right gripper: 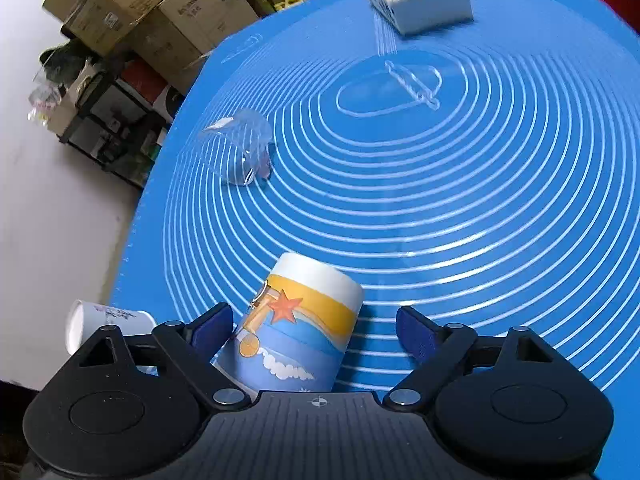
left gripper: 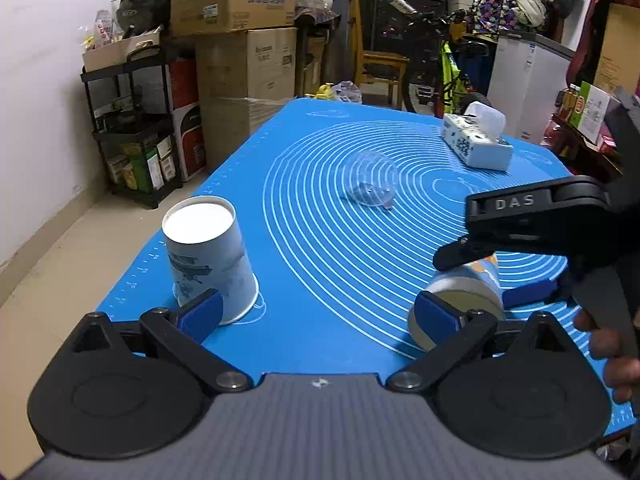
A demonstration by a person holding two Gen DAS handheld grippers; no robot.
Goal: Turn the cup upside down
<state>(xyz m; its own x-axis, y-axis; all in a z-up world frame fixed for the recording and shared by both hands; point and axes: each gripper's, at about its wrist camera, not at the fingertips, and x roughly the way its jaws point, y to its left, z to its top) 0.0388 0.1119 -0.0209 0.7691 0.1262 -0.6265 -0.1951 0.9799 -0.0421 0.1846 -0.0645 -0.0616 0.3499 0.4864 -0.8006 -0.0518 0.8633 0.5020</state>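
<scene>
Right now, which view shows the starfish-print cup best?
The right wrist view: the starfish-print cup sits between the open right gripper fingers, its printed side plainly visible. The left wrist view shows only its closed end and a strip of its side, partly hidden by both grippers' fingers.

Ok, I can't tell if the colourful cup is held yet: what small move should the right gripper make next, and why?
Probably close the right gripper on the colourful cup. Its jaws stand wide open around the cup, which appears tipped over with its base pointing away from the gripper. Without a grip it cannot be turned base-up.
</scene>
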